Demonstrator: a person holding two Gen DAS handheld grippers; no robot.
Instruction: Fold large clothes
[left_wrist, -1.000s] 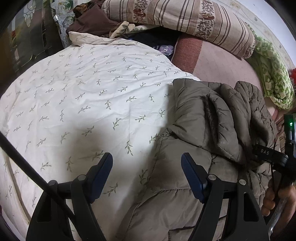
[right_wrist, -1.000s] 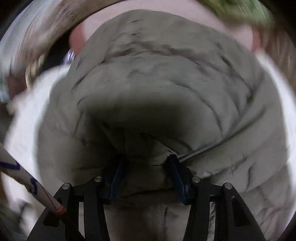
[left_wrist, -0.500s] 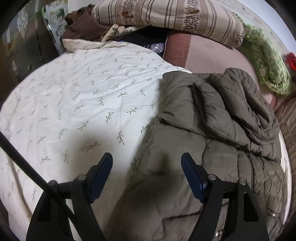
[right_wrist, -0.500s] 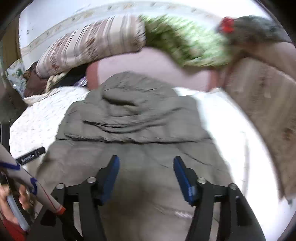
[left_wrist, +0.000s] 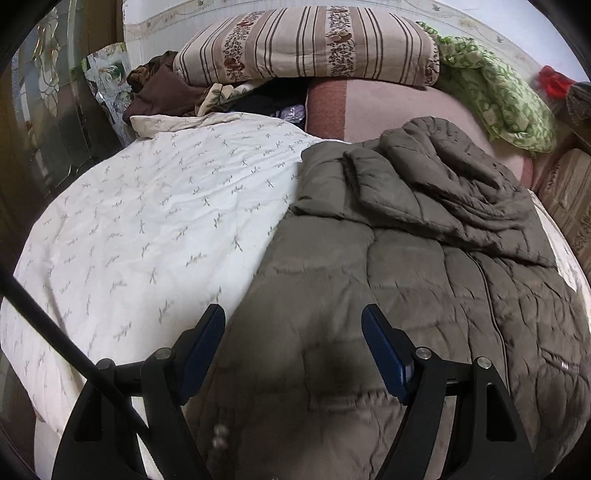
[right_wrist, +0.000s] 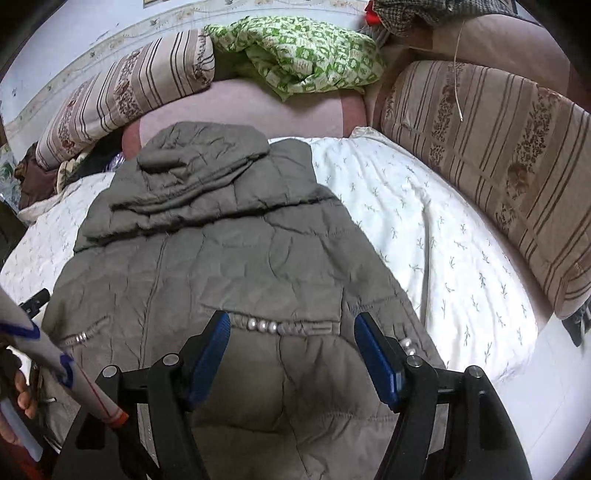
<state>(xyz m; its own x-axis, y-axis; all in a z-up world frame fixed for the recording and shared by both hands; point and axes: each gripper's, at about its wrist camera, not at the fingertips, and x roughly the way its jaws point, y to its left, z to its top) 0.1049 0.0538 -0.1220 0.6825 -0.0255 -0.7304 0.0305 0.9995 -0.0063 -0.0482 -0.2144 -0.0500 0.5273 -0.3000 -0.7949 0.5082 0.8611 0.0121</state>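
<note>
A large olive-grey quilted hooded jacket (left_wrist: 424, 280) lies spread on a white leaf-print bedspread (left_wrist: 155, 229), its hood bunched at the far end and sleeves folded across the chest. In the right wrist view the jacket (right_wrist: 229, 266) lies lengthwise, with a beaded pocket trim (right_wrist: 266, 325) near the hem. My left gripper (left_wrist: 293, 332) is open and empty above the jacket's left lower edge. My right gripper (right_wrist: 291, 336) is open and empty above the hem. The left gripper's tip (right_wrist: 35, 301) shows at the jacket's left side.
Striped floral pillows (left_wrist: 306, 48) and a green patterned cloth (left_wrist: 495, 92) lie along the head of the bed, with brown clothes (left_wrist: 159, 92) at the far left. A striped cushion (right_wrist: 498, 155) borders the bedspread (right_wrist: 424, 236) on the right. A pink blanket (right_wrist: 243, 110) lies beyond the hood.
My right gripper let go of the jacket's fabric, opened and drew back toward the hem. My left gripper also pulled back and shifted right over the jacket. The jacket now lies flatter.
</note>
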